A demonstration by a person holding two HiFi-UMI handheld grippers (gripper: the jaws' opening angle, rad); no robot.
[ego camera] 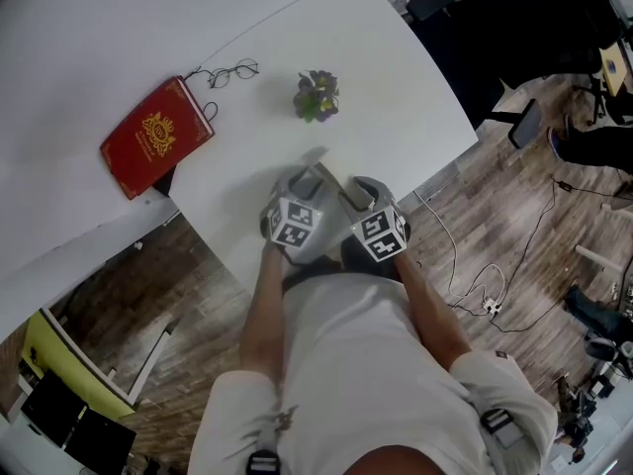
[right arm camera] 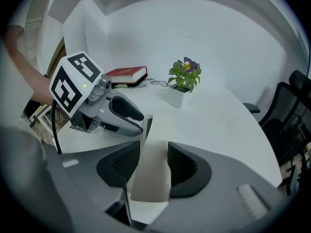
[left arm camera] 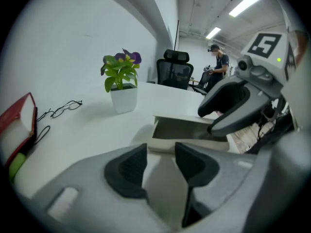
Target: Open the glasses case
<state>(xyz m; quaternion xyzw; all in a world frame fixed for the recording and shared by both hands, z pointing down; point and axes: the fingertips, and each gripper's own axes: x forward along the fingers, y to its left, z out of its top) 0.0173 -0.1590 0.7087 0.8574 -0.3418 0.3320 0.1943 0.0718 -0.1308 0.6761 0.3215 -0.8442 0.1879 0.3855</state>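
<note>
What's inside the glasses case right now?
The glasses case is part open: bare grey lining shows, nothing lying on it. Its right end is hidden behind the right gripper.

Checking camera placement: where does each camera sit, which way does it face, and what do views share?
Left gripper view: rides the left tool, looks along its jaws over the glasses case; right tool shows.
Right gripper view: rides the right tool, looks along its jaws over the case; left tool shows.
Head view: on the head, steeply down at the white table; forearms, torso, both tools.
Shared: the potted plant, in all three.
</note>
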